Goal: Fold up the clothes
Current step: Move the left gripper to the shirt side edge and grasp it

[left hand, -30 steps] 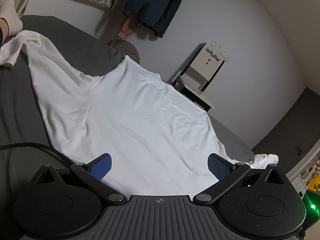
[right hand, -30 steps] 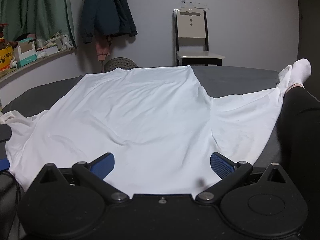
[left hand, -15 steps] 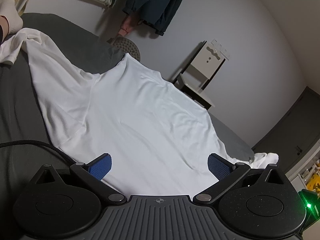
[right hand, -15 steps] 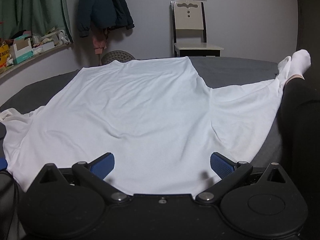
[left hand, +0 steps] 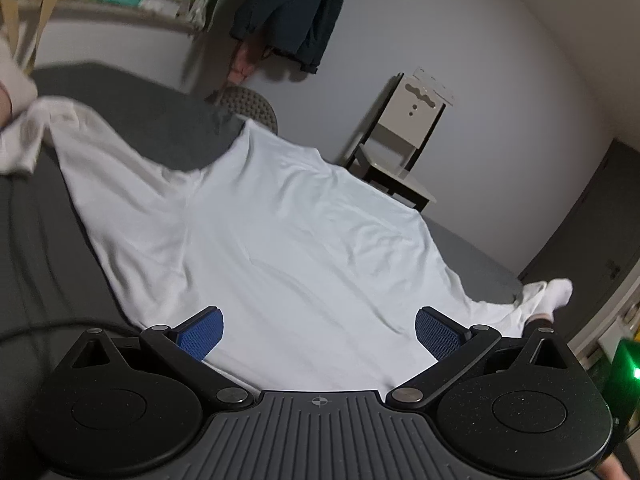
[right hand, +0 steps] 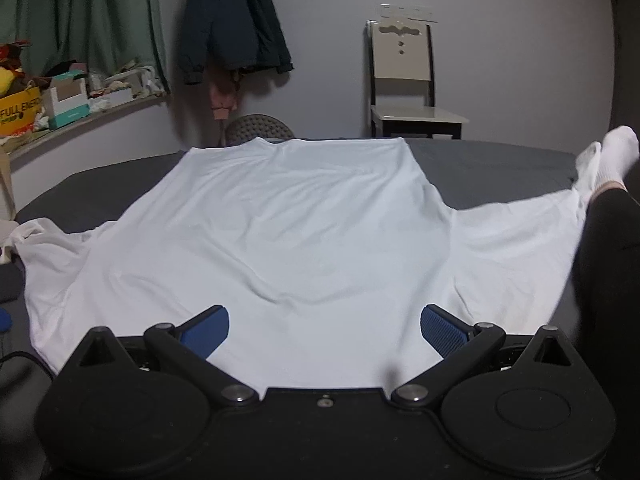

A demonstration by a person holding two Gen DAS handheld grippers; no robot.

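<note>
White long-sleeved shirt (right hand: 304, 232) was seen spread flat on a dark grey bed cover (right hand: 488, 164), directly ahead of both grippers, its thin soft cloth smooth but for shallow creases. One sleeve (right hand: 516, 248) was stretched to the right of the right gripper (right hand: 325, 330), ending beside a white-socked foot (right hand: 616, 152); the other sleeve (left hand: 80, 148) was stretched away to the left of the left gripper (left hand: 319, 330). On a curved ledge (right hand: 80, 128) far ahead and to the left, open cardboard boxes (right hand: 64, 100) were seen, filled with items too small to be identified. A wooden chair (right hand: 404, 80) and a hanging dark jacket (right hand: 232, 24) were seen at the far wall. Both grippers were held wide open, the ribbed blue pads (left hand: 200, 332) set well apart just above the shirt's near edge, with nothing gripped between them; contact with the cloth could not be told.
</note>
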